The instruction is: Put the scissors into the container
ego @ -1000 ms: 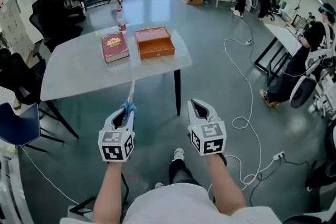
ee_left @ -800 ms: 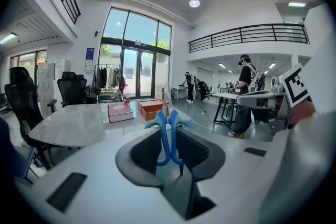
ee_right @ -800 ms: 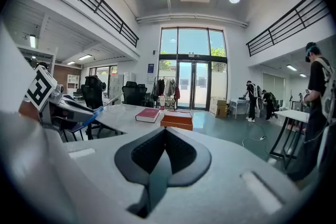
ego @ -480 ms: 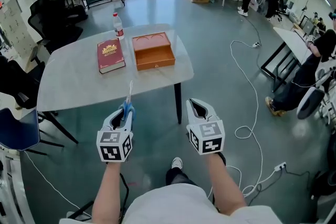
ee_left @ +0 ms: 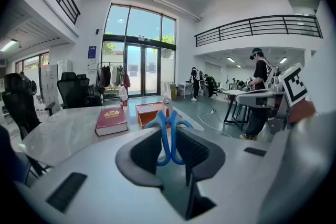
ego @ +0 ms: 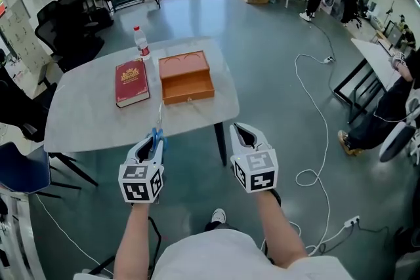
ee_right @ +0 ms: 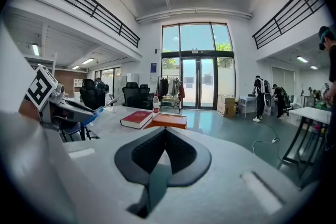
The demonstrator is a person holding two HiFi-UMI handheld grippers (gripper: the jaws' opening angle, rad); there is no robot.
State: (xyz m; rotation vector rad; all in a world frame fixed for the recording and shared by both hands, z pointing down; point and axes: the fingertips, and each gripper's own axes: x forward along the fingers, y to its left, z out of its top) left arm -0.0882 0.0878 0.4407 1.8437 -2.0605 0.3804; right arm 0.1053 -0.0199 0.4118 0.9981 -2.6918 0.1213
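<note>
Transport step: left hand-held gripper [ego: 155,141] clamping scissors [ego: 158,134]; right hand-held gripper [ego: 246,136] pinched together, empty. Next probably needing a reach ahead, over container [ego: 187,72].

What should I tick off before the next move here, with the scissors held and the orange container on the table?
1. Scissors secured: ok. The left gripper is shut on the blue handles, blades pointing forward.
2. Right gripper free: ok. Its jaws are together with nothing between them.
3. Scissors above the container: not ok. The left gripper is at the table's near edge, short of it.
4. Route clear: ok. The red book lies to the container's left and the bottle stands behind the book.
5. Container open on top: cannot tell.
</note>
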